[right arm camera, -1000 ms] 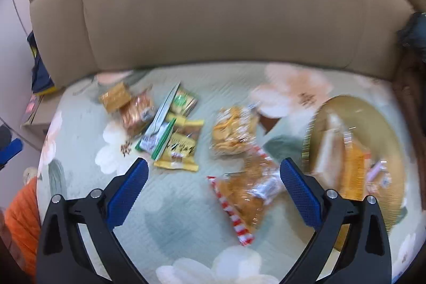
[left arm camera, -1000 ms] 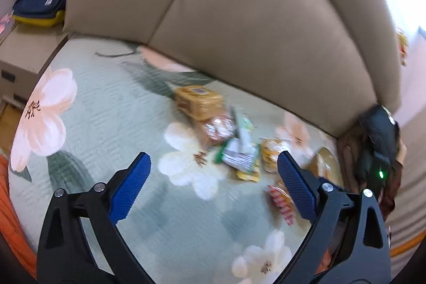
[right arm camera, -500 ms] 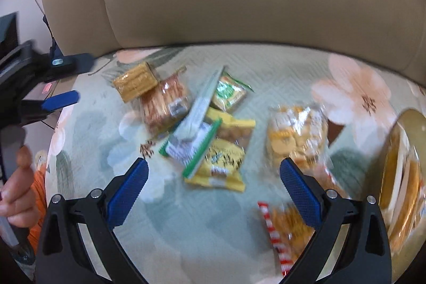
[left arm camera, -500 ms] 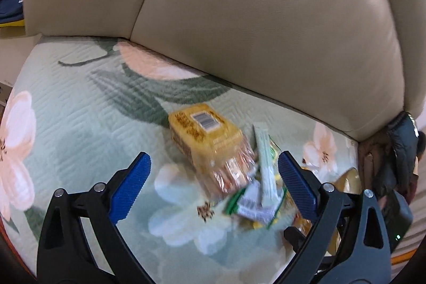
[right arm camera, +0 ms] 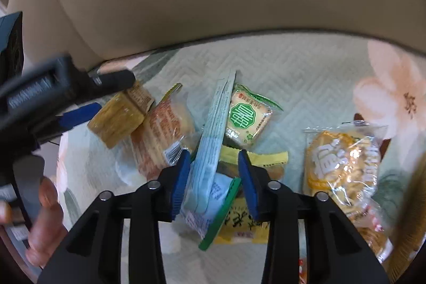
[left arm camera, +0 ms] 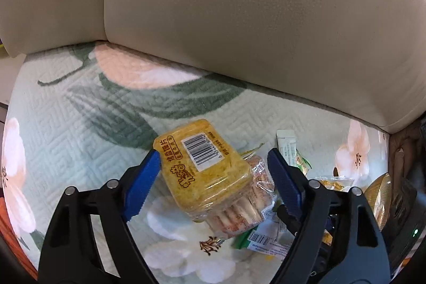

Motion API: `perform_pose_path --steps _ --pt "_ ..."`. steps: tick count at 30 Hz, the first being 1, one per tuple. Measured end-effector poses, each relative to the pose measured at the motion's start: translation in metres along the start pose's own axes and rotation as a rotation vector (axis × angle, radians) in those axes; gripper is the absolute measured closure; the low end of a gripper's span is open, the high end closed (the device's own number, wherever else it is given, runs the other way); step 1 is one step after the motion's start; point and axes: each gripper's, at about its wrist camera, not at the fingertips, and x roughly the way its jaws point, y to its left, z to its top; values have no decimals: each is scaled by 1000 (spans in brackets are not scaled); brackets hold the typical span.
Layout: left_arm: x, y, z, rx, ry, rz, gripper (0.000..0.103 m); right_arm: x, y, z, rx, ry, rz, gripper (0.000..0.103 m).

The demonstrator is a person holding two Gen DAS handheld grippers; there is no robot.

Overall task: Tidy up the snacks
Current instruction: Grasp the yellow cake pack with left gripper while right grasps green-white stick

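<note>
Snacks lie in a loose heap on a pale green flowered sofa cover (left arm camera: 80,140), below beige back cushions (left arm camera: 239,17). The left tool (left arm camera: 213,172) is spread wide around a yellow cracker pack (left arm camera: 205,172) with a barcode label; contact cannot be told. The right tool (right arm camera: 214,172), partly open, straddles a long pale blue packet (right arm camera: 210,148) lying over yellow and green wrappers.

A beige sofa backrest (left arm camera: 253,17) rises behind a pale-green floral quilted cover (left arm camera: 80,129), apparently a seat.
</note>
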Motion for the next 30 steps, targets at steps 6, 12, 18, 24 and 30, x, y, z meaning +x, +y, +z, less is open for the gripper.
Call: perform_pose_path --steps 6,12,18,24,30 --pt "-7 5 -3 13 -21 11 39 6 -2 4 3 6 20 78" --pt "-38 8 -15 28 -90 -62 93 -2 6 2 -20 -17 43 89" --pt "-57 32 -33 -22 -81 -145 100 -33 3 -4 -15 -70 100 95" --pt "-37 58 -64 -102 8 -187 64 -51 -3 -30 -42 -46 103 95" --pt "-29 67 -65 -160 -30 -237 22 -56 -12 -73 -32 8 147 95"
